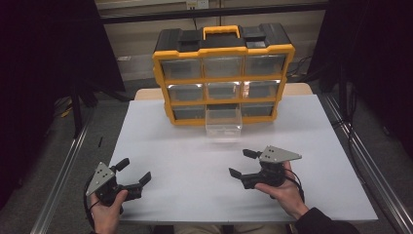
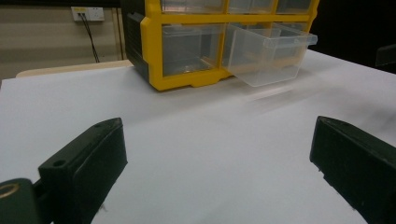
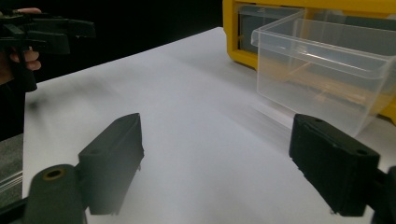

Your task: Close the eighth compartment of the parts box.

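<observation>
While the clear drawer (image 1: pixel 223 120) juts from the yellow organizer's (image 1: pixel 223 53) bottom row, the right gripper (image 1: pixel 245 163) sits near its front, fingers (image 3: pixel 112 156) apart and empty; the left gripper's (image 1: pixel 132 171) likewise.

I see a dim room: grey carpeted floor (image 1: pixel 63 146), beige back wall (image 2: pixel 46 42) with a white wall socket (image 2: pixel 88 13), dark curtains (image 1: pixel 44 58) at the sides.

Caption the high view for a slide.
Two open grippers, left gripper and right gripper, rest before a yellow organizer with its bottom-middle clear drawer pulled out.
</observation>
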Action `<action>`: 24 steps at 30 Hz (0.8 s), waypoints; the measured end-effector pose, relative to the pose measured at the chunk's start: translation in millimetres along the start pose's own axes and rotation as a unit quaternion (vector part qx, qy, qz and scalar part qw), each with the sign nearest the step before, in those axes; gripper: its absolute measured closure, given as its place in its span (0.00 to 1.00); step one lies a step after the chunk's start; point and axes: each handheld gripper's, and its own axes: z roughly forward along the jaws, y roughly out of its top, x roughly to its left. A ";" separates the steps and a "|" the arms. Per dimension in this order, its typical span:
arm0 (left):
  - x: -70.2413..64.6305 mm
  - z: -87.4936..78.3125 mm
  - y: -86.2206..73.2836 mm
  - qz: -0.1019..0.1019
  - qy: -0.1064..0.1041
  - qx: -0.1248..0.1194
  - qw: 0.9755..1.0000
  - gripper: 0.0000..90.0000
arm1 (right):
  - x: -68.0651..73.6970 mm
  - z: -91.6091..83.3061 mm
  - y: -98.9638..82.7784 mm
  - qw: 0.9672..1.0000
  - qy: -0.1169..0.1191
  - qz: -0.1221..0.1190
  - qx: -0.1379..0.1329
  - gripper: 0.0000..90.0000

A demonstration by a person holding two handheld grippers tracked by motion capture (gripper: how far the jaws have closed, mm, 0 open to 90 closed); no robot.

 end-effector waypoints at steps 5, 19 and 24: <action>0.4 0.0 -0.1 0.001 0.000 0.002 1.000 0.04 | 1.2 7.6 2.6 1.000 0.004 -0.001 0.002 0.26; -0.5 0.3 0.0 -0.003 -0.004 0.000 1.000 0.04 | -0.5 27.2 9.2 1.000 0.014 -0.003 0.009 0.51; -0.2 -0.6 0.8 0.001 -0.003 -0.001 1.000 0.04 | -1.7 32.1 9.7 1.000 0.016 -0.003 0.009 0.61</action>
